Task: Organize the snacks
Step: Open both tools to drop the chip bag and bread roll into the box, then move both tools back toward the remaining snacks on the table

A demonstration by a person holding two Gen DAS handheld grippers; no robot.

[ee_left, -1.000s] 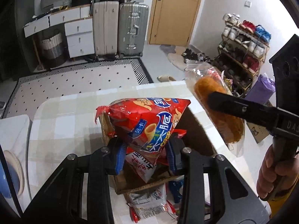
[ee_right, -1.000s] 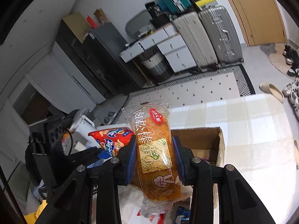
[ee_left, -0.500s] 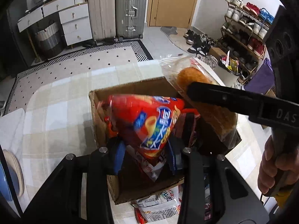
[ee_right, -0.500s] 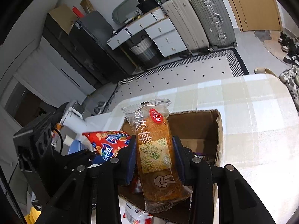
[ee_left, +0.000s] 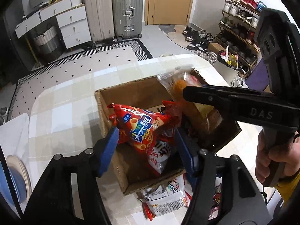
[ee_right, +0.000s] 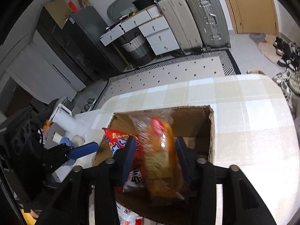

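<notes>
An open cardboard box (ee_left: 131, 91) (ee_right: 211, 123) stands on the checked table. My left gripper (ee_left: 148, 144) is open above the box, and the red chip bag (ee_left: 142, 125) (ee_right: 120, 140) lies loose between its blue pads, over a white-and-red packet in the box. My right gripper (ee_right: 154, 157) is open too. The clear-wrapped orange bread stick (ee_right: 161, 150) (ee_left: 180, 88) is blurred between its fingers, dropping into the box. The right gripper's arm crosses the left wrist view at the right.
More snack packets (ee_left: 165, 196) lie on the table in front of the box. Bowls (ee_right: 75, 140) and a white appliance (ee_right: 63, 118) sit to the table's left. Suitcases (ee_left: 112, 11), drawers and a shoe rack (ee_left: 241, 24) stand beyond.
Both grippers dropped lower over the box and opened. The chip bag and the bread stick are released and sinking into the box.
</notes>
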